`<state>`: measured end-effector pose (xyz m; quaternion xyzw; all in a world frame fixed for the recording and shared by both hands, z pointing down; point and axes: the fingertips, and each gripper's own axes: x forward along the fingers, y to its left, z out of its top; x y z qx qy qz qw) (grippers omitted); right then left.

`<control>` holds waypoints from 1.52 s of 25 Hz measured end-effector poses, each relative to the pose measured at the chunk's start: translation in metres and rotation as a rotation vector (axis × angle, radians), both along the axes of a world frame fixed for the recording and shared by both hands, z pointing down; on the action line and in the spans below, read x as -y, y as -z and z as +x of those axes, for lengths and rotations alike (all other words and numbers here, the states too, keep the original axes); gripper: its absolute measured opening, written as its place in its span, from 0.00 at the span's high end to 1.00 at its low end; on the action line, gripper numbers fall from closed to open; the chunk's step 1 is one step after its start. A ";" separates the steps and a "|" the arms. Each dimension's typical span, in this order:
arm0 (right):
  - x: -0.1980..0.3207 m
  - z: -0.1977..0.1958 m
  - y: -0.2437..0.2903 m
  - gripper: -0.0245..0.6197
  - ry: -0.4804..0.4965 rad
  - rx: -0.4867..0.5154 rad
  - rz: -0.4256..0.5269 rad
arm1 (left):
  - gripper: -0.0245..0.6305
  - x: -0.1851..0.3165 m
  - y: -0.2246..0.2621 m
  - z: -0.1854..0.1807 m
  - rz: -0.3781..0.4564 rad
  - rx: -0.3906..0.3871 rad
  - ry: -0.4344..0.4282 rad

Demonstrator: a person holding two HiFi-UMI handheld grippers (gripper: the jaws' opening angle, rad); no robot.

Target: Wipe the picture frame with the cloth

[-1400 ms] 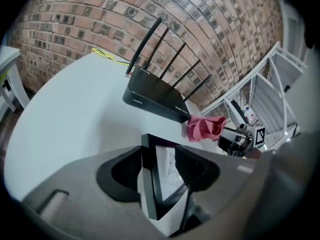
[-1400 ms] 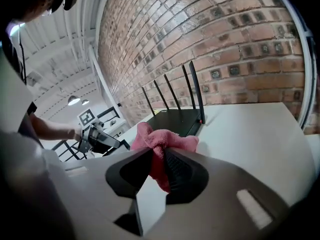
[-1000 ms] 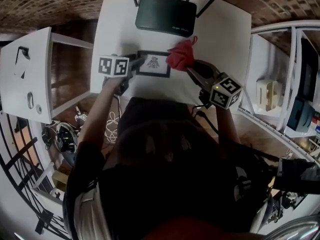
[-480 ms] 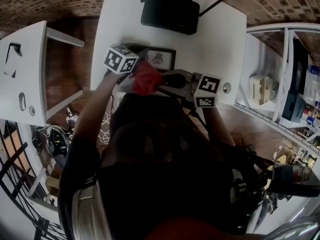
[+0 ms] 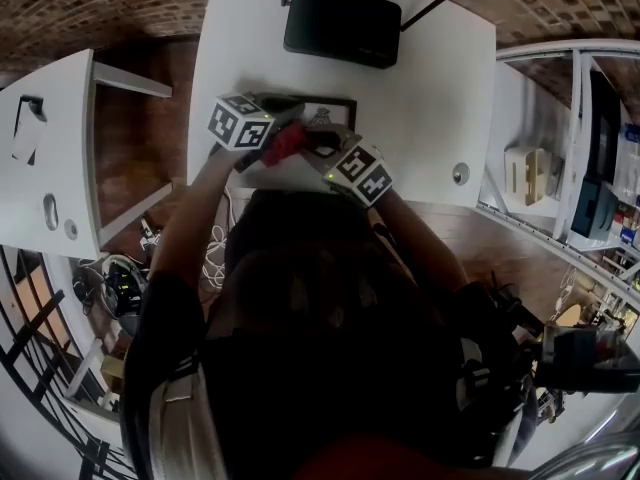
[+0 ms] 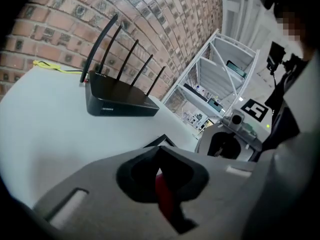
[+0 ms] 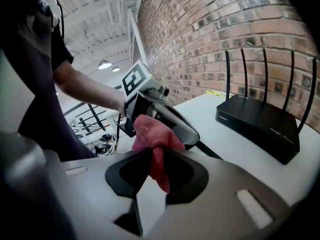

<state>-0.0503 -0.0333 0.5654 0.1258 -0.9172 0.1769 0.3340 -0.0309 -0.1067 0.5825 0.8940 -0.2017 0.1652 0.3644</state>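
Picture frame (image 5: 335, 108) lying flat on white table (image 5: 440, 98), close to near edge, printed side facing up. Long axis running left-right across head view, parallel to that edge; black router (image 5: 342, 23) sitting beyond it. We are holding both tongs over frame's near-left part. Right gripper (image 7: 152, 153) clamping red cloth (image 7: 156, 134), bunch bulging above jaws. Left gripper (image 6: 160, 154) closed, pinching thin strip of same cloth.
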 end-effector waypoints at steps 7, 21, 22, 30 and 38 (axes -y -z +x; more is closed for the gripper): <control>-0.001 0.001 -0.030 0.84 0.047 -0.163 0.075 | 0.96 -0.006 -0.010 0.007 -0.047 0.028 -0.050; 0.002 -0.016 -0.029 0.84 0.078 -0.152 0.087 | 0.96 0.004 -0.015 -0.004 -0.076 0.072 -0.021; 0.002 -0.017 -0.031 0.84 0.082 -0.160 0.086 | 0.96 0.003 -0.018 -0.004 -0.082 0.091 -0.024; 0.001 -0.015 -0.037 0.84 0.060 -0.176 0.062 | 0.96 -0.001 -0.028 0.000 -0.115 0.166 -0.037; 0.001 0.000 -0.039 0.84 0.015 -0.199 0.051 | 0.96 0.004 -0.028 -0.001 -0.142 0.149 -0.010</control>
